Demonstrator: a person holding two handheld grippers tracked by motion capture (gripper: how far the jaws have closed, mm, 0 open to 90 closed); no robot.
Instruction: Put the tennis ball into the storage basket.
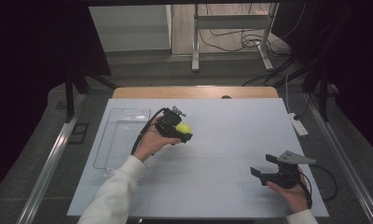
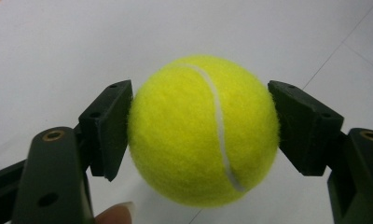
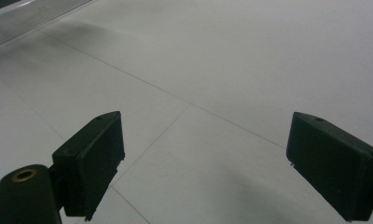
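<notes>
Tennis ball (image 2: 203,130) fuzzy yellow, white seam, clamped in left gripper (image 2: 201,126) jaws; right gripper (image 3: 203,158) jaws wide, empty.

tennis ball (image 1: 183,128) half hidden by left tongs (image 1: 181,132), clear tray (image 1: 121,135) contents indiscernible

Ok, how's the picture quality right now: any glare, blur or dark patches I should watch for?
High view: soft and dim, black curtains at both sides, table evenly lit, clear tray faint against it. Left gripper view: tennis ball bright and sharp between the left gripper pads, no glare. Right gripper view: right gripper jaws dark, soft shadows on the table.
</notes>
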